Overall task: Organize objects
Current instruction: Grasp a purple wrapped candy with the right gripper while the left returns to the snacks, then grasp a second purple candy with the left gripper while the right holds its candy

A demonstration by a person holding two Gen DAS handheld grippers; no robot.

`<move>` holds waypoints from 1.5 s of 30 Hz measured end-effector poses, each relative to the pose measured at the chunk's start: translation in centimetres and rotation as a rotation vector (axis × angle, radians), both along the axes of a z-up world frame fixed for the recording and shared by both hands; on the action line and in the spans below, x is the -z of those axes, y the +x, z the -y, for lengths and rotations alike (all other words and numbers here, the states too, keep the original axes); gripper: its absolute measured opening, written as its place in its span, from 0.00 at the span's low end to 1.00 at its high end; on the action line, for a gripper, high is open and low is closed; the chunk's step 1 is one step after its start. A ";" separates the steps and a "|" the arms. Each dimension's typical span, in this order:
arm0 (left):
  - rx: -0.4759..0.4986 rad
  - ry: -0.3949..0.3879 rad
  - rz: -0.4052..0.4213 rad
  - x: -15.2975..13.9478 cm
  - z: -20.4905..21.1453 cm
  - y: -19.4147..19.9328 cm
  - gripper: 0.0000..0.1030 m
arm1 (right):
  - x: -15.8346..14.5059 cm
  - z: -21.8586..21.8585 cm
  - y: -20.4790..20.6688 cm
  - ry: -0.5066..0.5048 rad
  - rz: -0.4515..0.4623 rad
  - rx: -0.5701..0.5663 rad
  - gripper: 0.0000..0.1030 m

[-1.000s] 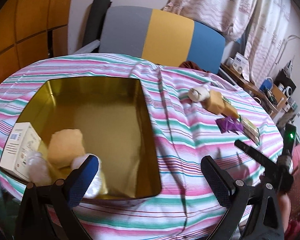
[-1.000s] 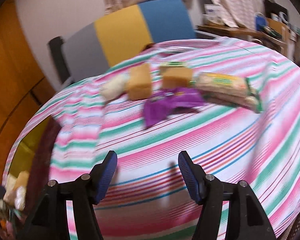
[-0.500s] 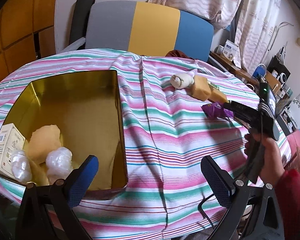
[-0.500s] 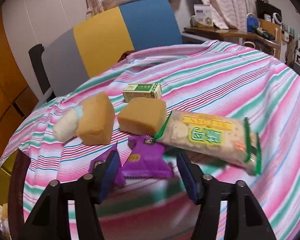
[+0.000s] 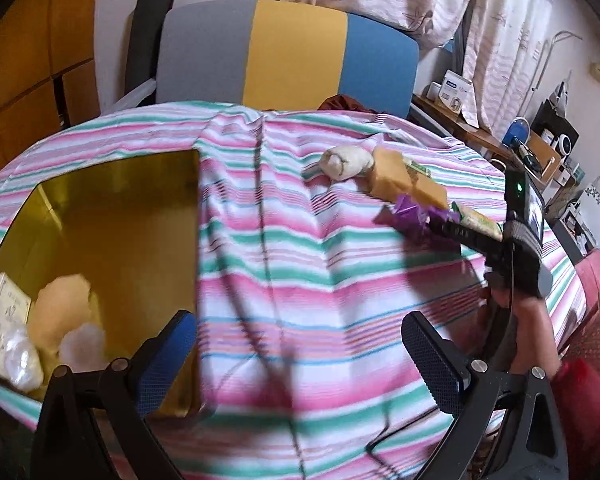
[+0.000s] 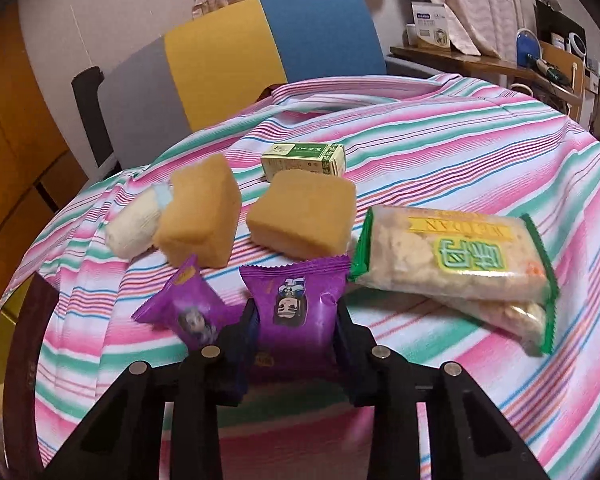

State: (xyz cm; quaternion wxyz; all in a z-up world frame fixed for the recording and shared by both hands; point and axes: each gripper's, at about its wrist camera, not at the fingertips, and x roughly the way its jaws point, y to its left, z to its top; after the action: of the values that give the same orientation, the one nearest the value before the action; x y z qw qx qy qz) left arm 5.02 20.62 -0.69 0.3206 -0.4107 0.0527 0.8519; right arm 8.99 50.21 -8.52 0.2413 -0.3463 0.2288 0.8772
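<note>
My right gripper (image 6: 296,320) is shut on a purple snack packet (image 6: 296,308) that lies on the striped tablecloth. A second purple packet (image 6: 188,312) lies just left of it. Behind them are two yellow cake blocks (image 6: 200,212) (image 6: 304,212), a white roll (image 6: 134,228), a small green box (image 6: 304,158) and a rice cracker pack (image 6: 456,260). My left gripper (image 5: 300,360) is open and empty, beside the gold tin (image 5: 112,220), which holds a white box (image 5: 0,312), a yellow cake and wrapped white pieces (image 5: 80,344). The right gripper (image 5: 448,226) also shows in the left wrist view.
A chair (image 5: 292,56) with grey, yellow and blue panels stands behind the round table. A cluttered shelf (image 5: 540,148) is at the right. A black cable (image 5: 284,368) crosses the cloth near my left gripper.
My right gripper has moved forward to the snacks and closed around the right purple packet. My left gripper has shifted right, away from the tin, and stayed open.
</note>
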 end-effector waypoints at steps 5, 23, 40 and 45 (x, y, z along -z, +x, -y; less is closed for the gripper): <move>0.032 -0.019 -0.007 0.1 -3.8 -0.8 1.00 | -0.1 0.3 2.1 0.000 -0.034 0.058 0.33; 0.181 -0.080 -0.024 5.0 -18.7 -6.5 1.00 | 0.9 -1.4 5.9 -0.081 -0.163 0.185 0.33; 0.317 -0.059 -0.086 6.7 -21.3 -6.7 0.52 | 1.1 -1.5 6.3 -0.091 -0.187 0.193 0.33; 0.304 -0.058 -0.106 7.1 -20.1 -6.4 0.39 | 1.2 -1.4 6.3 -0.086 -0.183 0.194 0.33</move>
State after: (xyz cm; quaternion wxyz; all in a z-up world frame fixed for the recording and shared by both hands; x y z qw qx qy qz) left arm -1.36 40.70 -7.83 0.4307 -0.3613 0.1556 0.8122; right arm 15.30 51.60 -9.69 0.2880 -0.2511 0.3197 0.8671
